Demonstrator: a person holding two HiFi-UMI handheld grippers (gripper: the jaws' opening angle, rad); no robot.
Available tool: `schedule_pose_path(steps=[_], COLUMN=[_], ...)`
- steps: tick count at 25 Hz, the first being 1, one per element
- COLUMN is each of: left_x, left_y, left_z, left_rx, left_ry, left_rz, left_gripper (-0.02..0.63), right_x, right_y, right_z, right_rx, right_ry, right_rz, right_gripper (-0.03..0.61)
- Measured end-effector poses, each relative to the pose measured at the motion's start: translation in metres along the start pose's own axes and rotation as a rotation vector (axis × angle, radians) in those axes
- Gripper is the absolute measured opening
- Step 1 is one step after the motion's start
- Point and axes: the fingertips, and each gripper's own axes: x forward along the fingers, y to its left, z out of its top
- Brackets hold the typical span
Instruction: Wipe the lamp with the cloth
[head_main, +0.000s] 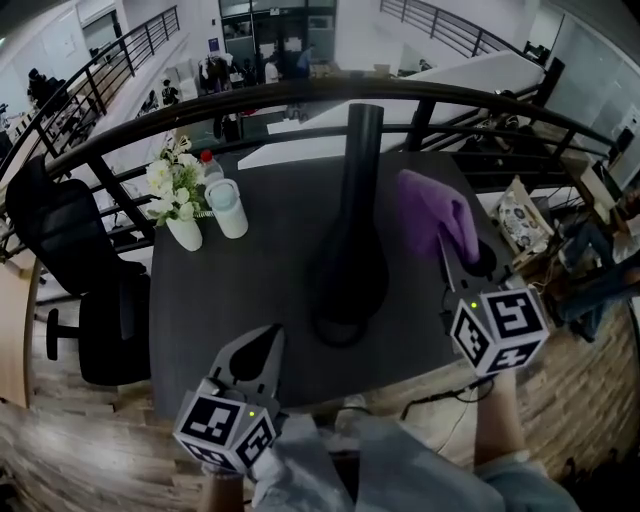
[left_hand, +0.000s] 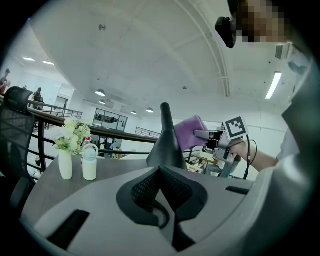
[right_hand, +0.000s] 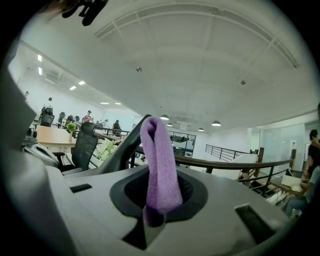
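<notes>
A dark table (head_main: 230, 310) stands against a curved black railing (head_main: 480, 100). At its far left corner is a white vase (head_main: 186, 234) of pale flowers (head_main: 168, 185), with a white lidded cup (head_main: 228, 208) just beside it and a red-capped bottle (head_main: 207, 162) behind. A black office chair (head_main: 70, 240) sits left of the table. A cable (head_main: 440, 398) trails over the wood floor (head_main: 80, 450). Beyond the railing are people (head_main: 215, 72), small and blurred.

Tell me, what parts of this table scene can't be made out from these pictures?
- The lamp base: left gripper view, hidden behind the left gripper body.
- The cloth, its pinched end: right gripper view, buried between the shut jaws of the right gripper.
- The red-capped bottle: head view, mostly behind the flowers and white cup; label too small.
</notes>
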Motion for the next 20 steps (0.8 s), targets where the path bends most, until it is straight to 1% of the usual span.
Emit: schedule_pose_path(steps=[3, 6, 10, 12, 15, 18, 20], left_x=[-0.003, -0.007, -0.009, -0.012, -0.015, -0.016, -0.017], left_y=[0.002, 0.004, 0.006, 0.007, 0.009, 0.008, 0.011], left_z=[0.001, 0.001, 0.003, 0.003, 0.003, 0.004, 0.005], left_rx=[-0.007, -0.022, -0.025, -0.022, -0.026, -0.035, -0.027], left_ry=[-0.003, -0.009, -0.027, -0.035, -0.036, -0.026, -0.035], left_rz=[0.012, 0.028, 0.047, 0.056, 0.069, 0.071, 0.075], left_gripper=[0.012, 0.012, 0.012, 0.012, 0.012, 0.012, 0.012], right_x=[0.014, 0.028, 0.048, 0.054, 0.057, 0.060, 0.061], right_y=[-0.008, -0.012, -0.004, 0.004, 0.021, 0.044, 0.060], right_z=[0.017, 0.037, 0.061, 0.071, 0.080, 0.081, 0.079], right_rx=[0.013, 0.000, -0.027, -0.064, -0.149, -0.233, -0.278], right_ry=[-0.038, -0.076, -0.123, -0.142, -0.161, -0.168, -0.169], right_rz=[-0.007, -0.015, 0.001, 0.012, 0.027, 0.060, 0.087], right_gripper=[0.051, 0.051, 0.051, 0.051, 0.051, 0.051, 0.051])
